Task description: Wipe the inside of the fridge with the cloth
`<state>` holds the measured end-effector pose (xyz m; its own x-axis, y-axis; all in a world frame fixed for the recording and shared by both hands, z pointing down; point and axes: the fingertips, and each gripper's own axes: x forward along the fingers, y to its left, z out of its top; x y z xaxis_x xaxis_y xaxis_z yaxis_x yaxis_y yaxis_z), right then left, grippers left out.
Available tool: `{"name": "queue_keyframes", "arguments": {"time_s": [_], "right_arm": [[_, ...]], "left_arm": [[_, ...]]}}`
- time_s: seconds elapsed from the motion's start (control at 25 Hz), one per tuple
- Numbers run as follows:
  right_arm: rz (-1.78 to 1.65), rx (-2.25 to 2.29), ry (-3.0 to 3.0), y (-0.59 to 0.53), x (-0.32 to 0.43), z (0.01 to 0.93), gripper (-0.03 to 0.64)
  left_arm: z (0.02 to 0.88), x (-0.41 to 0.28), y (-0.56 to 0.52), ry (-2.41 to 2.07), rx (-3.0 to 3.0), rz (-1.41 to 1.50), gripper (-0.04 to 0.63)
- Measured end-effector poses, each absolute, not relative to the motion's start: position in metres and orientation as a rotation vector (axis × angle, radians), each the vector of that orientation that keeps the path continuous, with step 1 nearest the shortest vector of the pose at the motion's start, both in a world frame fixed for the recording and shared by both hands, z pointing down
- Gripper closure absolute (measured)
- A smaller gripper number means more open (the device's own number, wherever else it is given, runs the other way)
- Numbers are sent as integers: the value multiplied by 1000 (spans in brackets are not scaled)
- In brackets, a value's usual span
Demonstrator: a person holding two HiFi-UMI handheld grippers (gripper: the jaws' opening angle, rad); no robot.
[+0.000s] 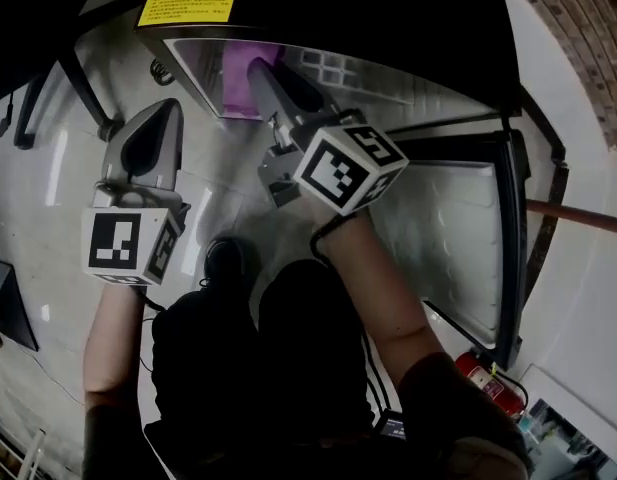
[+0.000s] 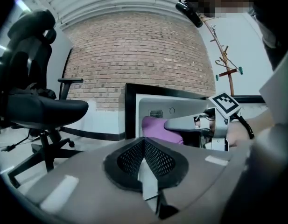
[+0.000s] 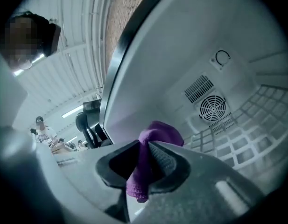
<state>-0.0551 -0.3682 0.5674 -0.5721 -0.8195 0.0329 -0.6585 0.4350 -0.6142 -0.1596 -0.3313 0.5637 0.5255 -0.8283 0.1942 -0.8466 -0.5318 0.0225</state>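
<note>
Cloth (image 3: 158,133), purple and bunched, sits pinched in the right tongs (image 3: 144,160) inside the open fridge (image 3: 181,55), close against its pale side wall. The fan grille (image 3: 212,107) and wire shelf (image 3: 242,139) lie beyond. The left tongs (image 2: 144,158) hang outside the cabinet, closed together on nothing. Risks look modest but real: a hard drag along the wall could tug the fold out of the grip, and a sweep toward the back could snag fabric on the wire shelf or fan grille.
</note>
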Motion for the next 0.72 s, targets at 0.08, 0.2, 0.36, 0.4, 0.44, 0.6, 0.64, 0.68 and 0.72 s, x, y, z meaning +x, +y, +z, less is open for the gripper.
{"name": "queue_keyframes", "arguments": {"time_s": [0.08, 0.2, 0.36, 0.4, 0.44, 0.6, 0.64, 0.68, 0.72], "right_arm": [[-832, -1244, 2391, -374, -55, 563, 568], [-800, -1173, 2336, -381, -52, 546, 566], [-761, -1081, 2303, -394, -58, 530, 568], [-755, -1048, 2299, -398, -62, 528, 566], [-756, -1010, 2291, -401, -65, 526, 566], [-804, -954, 2263, -414, -73, 537, 568], [-804, -985, 2278, -416, -73, 543, 566], [-800, -1024, 2301, -417, -74, 549, 566], [-797, -1064, 2326, -418, -74, 556, 566]], "left_arm": [[573, -158, -332, -1456, 2643, 238, 577], [572, -152, -336, -1457, 2644, 183, 577], [559, -140, -340, -1426, 2650, 126, 577], [555, -138, -341, -1423, 2656, 123, 577], [553, -137, -343, -1426, 2674, 118, 577], [551, -136, -347, -1426, 2693, 73, 577], [552, -137, -347, -1425, 2683, 68, 577], [554, -139, -347, -1425, 2676, 68, 577], [556, -140, -347, -1425, 2672, 72, 577]]}}
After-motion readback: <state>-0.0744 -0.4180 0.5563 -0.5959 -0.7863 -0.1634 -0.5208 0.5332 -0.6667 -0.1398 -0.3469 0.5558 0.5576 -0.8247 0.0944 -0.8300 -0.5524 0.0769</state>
